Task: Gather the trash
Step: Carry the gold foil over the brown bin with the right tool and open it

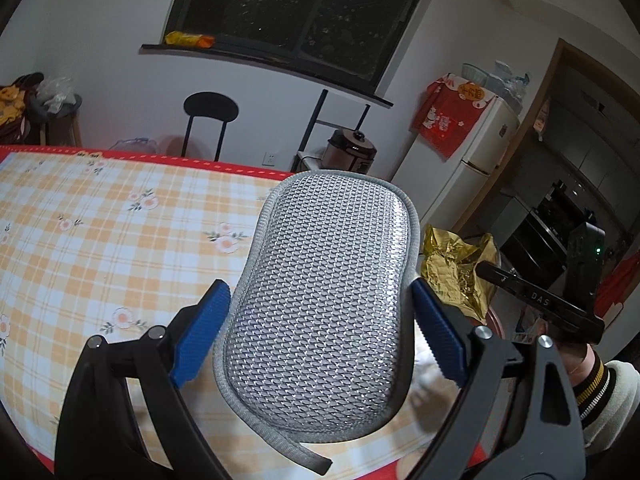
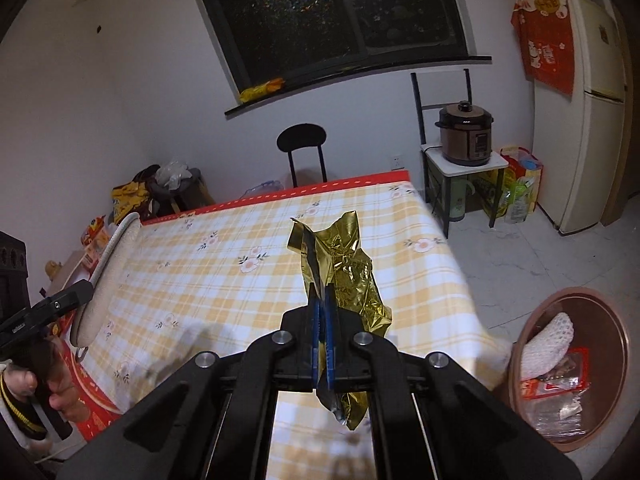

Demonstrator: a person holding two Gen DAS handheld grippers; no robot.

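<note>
My left gripper (image 1: 318, 286) is shut on a silver mesh scrubbing pad (image 1: 332, 220) with a grey fabric rim; the blue pads press its two sides and hold it above the checked tablecloth (image 1: 100, 220). My right gripper (image 2: 322, 300) is shut on a crumpled gold foil wrapper (image 2: 348, 264), which sticks up past the fingertips and hangs below them. In the left wrist view the gold wrapper (image 1: 456, 268) shows at the right, beyond the table edge. The right wrist view catches the scrubbing pad (image 2: 108, 272) edge-on at the left. A brown round bin (image 2: 616, 320) holding trash stands on the floor, lower right.
A black chair (image 2: 302, 140) stands behind the table's far edge. A pressure cooker (image 2: 466, 132) sits on a small stand to the right, with a white fridge (image 2: 596, 120) beyond it. A yellow packet (image 2: 262, 90) lies on the window sill. Clutter sits at the far left corner.
</note>
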